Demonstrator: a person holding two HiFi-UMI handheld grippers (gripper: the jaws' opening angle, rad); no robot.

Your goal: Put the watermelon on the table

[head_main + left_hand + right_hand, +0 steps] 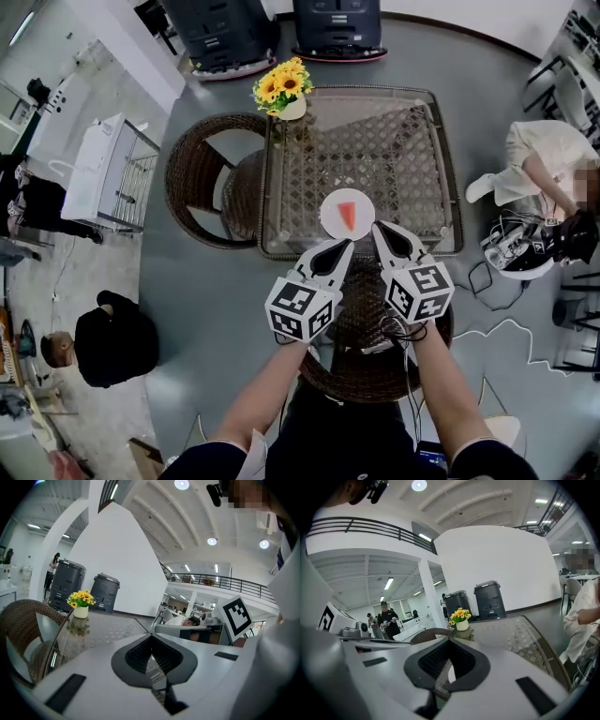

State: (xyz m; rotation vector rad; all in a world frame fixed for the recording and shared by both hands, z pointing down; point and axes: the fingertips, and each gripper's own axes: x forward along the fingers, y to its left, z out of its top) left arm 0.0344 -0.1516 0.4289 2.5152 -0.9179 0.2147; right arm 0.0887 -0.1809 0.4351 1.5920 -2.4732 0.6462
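Watermelon (348, 217) sits on plate (327, 212), left gripper (345, 246) and right gripper (380, 230) closed, empty.

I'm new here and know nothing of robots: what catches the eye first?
A red watermelon wedge on a round white plate sits at the near edge of the glass-topped wicker table. Yellow sunflowers in a white vase mark its far left corner. Close by, the white left gripper and right gripper, each bearing a marker cube, hover shut.
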